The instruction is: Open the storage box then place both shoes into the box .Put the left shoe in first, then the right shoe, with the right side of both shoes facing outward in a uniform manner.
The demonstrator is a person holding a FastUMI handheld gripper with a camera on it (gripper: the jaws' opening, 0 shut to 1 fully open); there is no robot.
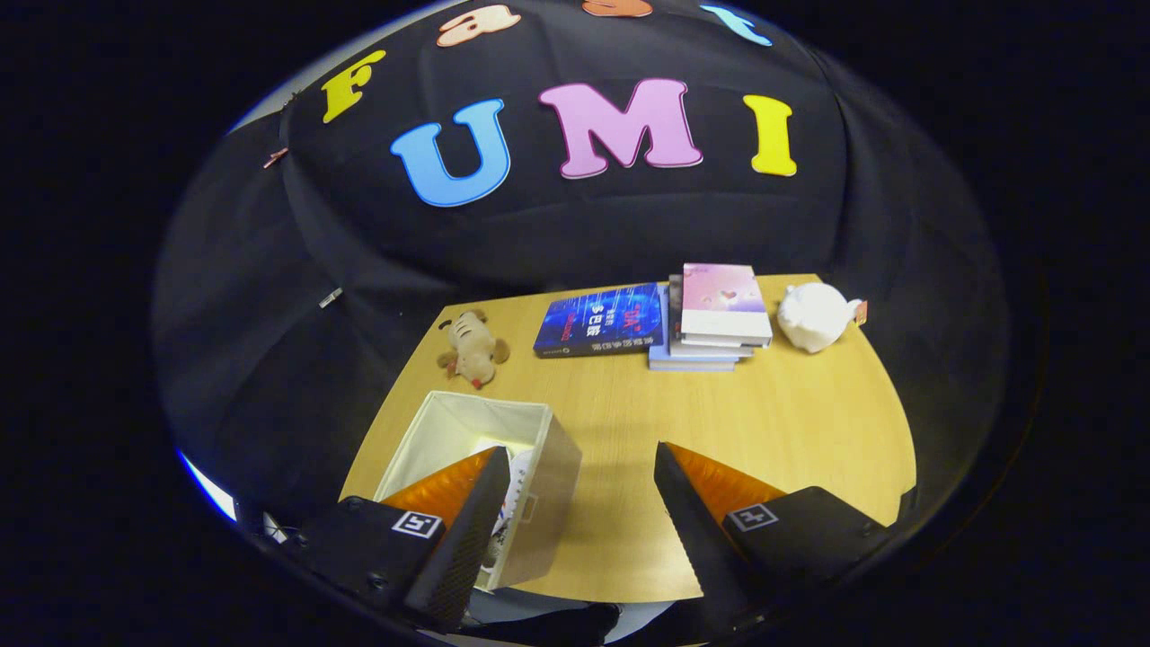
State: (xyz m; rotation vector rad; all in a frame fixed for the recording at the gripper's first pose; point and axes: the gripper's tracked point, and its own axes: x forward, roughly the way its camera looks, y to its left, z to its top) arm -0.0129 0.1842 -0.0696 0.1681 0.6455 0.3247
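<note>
Gripper (575,503) is hovering with fingers spread and grasping nothing, while the open storage box (539,476) is lying just behind its left finger (472,530), long axis running away.

- A staged recording booth, not a lived-in room: black cloth wall (575,225) hangs in folds right behind the light wooden surface (773,431) and closes it in on the far side and both flanks.
- Household props are set out on that surface: a small brown plush toy (472,349) at far left, a blue hardcover book (600,321) lying flat, a short stack of pale books (719,319) just right of it, and a white round ceramic teapot (813,316) at far right.
- An open white fabric storage box (485,449) stands at near left.
</note>
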